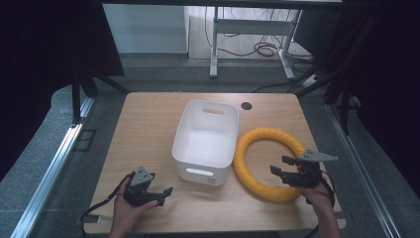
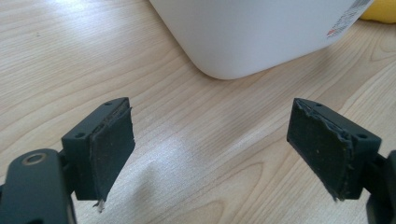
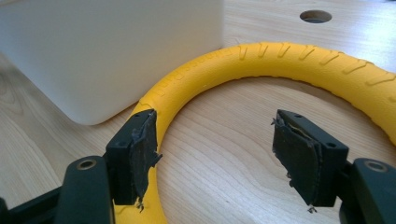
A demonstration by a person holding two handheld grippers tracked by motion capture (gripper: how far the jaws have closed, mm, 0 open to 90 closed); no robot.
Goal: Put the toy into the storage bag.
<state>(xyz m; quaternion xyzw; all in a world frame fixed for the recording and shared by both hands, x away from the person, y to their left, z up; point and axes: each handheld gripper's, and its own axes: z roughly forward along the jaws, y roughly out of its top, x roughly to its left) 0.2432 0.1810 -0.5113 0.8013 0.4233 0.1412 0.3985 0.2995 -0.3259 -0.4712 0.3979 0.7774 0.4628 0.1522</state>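
Yellow ring (image 3: 261, 60) beside white bin (image 1: 205, 141), right gripper (image 3: 215, 154) jaws wide over its inner edge

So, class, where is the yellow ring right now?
In the high view, the ring lies flat on the table's right half, beside the white bin, with the right tool at its near edge.

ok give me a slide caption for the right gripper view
Right gripper open over the wooden table, one of its jaws beside the yellow ring, white bin behind.

Even overhead light, dark surroundings; soft, slightly blurred frames.
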